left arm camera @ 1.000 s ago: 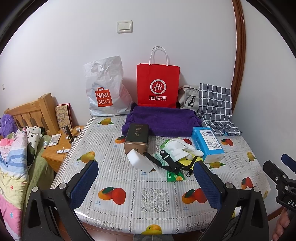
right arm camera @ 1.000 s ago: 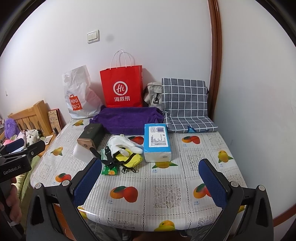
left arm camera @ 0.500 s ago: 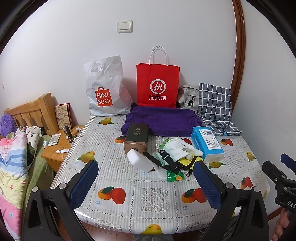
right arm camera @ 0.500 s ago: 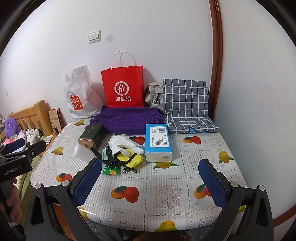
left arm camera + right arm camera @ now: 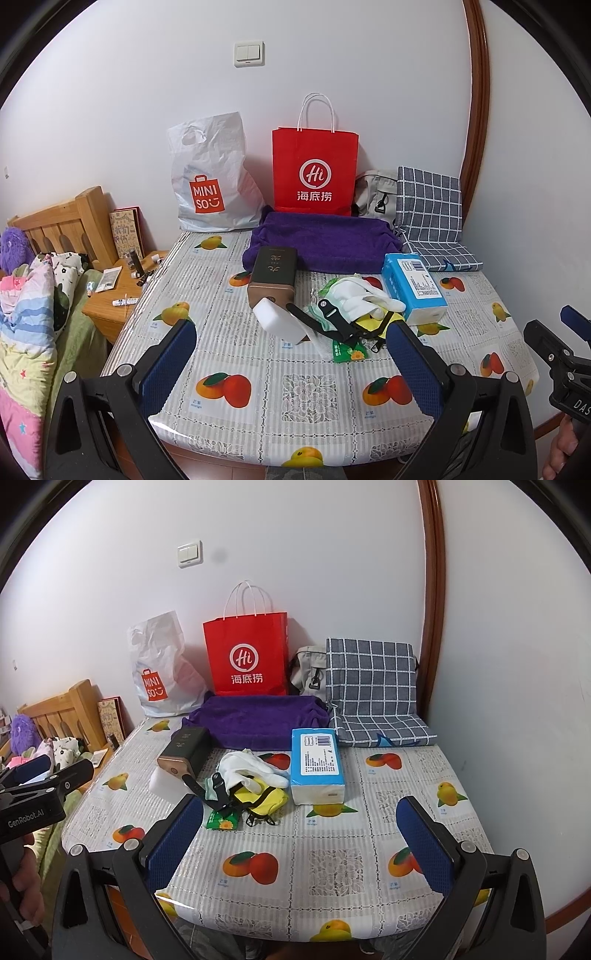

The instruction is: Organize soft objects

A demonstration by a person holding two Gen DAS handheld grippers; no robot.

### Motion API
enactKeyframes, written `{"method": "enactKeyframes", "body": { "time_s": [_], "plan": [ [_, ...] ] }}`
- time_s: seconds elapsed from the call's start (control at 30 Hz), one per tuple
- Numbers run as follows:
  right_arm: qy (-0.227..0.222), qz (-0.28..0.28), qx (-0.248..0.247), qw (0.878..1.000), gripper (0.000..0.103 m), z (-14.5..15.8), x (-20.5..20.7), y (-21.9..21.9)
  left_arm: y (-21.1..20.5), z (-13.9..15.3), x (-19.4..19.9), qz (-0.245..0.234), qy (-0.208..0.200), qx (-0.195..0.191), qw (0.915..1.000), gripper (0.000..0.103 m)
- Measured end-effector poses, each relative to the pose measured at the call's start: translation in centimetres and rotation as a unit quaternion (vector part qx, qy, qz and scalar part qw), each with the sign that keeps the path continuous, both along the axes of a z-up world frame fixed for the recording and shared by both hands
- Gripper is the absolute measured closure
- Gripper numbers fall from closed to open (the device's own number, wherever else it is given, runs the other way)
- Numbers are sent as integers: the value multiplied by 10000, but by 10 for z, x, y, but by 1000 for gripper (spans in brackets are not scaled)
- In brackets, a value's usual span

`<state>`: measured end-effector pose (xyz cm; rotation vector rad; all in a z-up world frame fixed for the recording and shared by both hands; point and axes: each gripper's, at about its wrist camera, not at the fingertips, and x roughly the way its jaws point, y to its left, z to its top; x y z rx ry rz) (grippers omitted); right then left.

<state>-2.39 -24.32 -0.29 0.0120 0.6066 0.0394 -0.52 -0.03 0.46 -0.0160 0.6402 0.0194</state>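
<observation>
Counted two carrier bags at upper centre: one white plastic Miniso bag (image 5: 212, 184) and one red paper bag with white handles (image 5: 314, 171). Counted one folded purple towel (image 5: 321, 240), one grey checked cushion (image 5: 373, 686) at right, one blue tissue pack (image 5: 317, 764), one dark rectangular box with gold end (image 5: 273, 275), one white foam block (image 5: 280, 319), one white glove (image 5: 251, 771), one yellow pouch (image 5: 260, 797), one green packet (image 5: 221, 819).

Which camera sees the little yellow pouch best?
The right wrist view. There the yellow pouch lies in the open beside the tissue pack, with its black straps showing. In the left wrist view only a small yellow patch peeks out under the white gloves, partly behind the left tongs' finger.
</observation>
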Motion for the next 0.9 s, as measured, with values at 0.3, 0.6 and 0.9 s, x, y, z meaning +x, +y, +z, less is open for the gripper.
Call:
{"method": "enactKeyframes", "body": {
  "time_s": [0.3, 0.6, 0.9],
  "plan": [
    [-10, 4, 1, 10000, 0, 0, -1, 0, 0, 0, 0, 4, 3, -2, 10000, 0],
    [-79, 48, 26, 10000, 0, 1, 1, -1, -1, 0, 3, -28, -23, 5, 10000, 0],
    [-50, 136, 235, 9996, 0, -12, 21, -8, 4, -7, 26, -64, 79, -106, 9999, 0]
  ]
}}
